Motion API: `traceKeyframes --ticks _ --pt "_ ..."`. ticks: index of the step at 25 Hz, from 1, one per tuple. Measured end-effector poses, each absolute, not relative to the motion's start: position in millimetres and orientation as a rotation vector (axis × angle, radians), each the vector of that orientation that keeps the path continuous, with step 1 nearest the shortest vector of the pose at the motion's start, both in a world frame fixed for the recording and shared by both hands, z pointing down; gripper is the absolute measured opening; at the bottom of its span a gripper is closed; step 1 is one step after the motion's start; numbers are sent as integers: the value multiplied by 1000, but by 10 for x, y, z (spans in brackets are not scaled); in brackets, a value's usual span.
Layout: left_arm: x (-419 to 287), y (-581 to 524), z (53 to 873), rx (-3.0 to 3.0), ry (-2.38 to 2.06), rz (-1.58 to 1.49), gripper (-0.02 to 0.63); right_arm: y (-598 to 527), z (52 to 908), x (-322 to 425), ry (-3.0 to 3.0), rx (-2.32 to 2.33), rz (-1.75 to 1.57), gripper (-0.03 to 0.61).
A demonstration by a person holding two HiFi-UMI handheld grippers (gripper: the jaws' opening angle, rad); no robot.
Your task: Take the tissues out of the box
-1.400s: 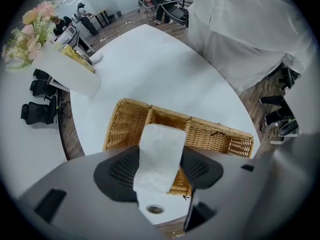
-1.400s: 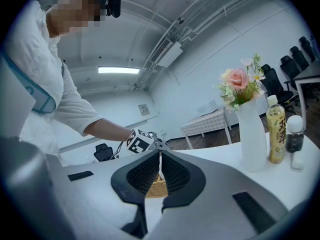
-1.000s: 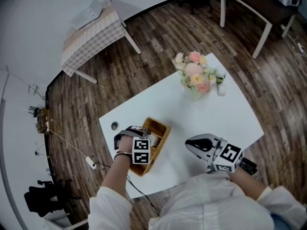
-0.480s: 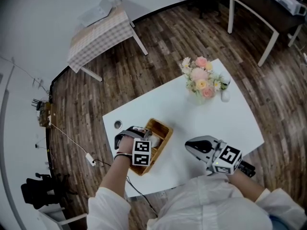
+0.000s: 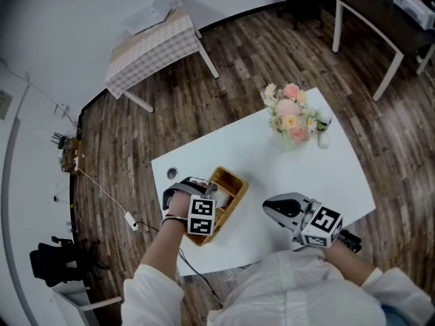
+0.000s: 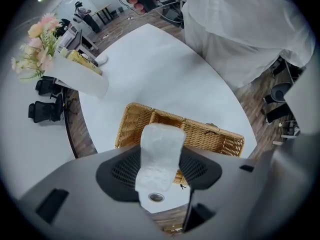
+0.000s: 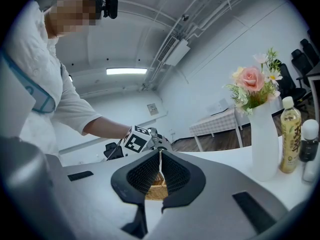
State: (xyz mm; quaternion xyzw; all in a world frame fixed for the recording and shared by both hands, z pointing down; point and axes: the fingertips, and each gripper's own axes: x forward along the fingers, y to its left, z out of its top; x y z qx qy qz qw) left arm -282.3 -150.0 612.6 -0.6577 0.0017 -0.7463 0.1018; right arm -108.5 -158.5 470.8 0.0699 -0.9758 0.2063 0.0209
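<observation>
Step in hand, as we judge it: lifting out.

- One white table [image 5: 306, 175] carries the one wicker box [image 5: 230, 185], our landmark.
- One vase of flowers [image 5: 291, 117] stands well beyond the box, near the far corner.
- Two grippers:
  - The left gripper [image 5: 192, 197] hangs straight over the box, pointing down. Its jaws are clamped on the single tissue pack [image 6: 160, 151] above the box.
  - The right gripper [image 5: 275, 208], beside the box, has its jaws together and holds nothing.

Next move: we carry the pack sideways off the box onto bare table. We cannot tell whether more packs are inside.
</observation>
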Motion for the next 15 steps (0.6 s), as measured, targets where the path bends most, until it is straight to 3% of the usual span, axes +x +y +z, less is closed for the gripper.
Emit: traceKeyframes --ticks 15 --pt "-2831 -1472 5932 -1928 152 -2209 233 -1525 4681 -1093 -3034 127 635 35"
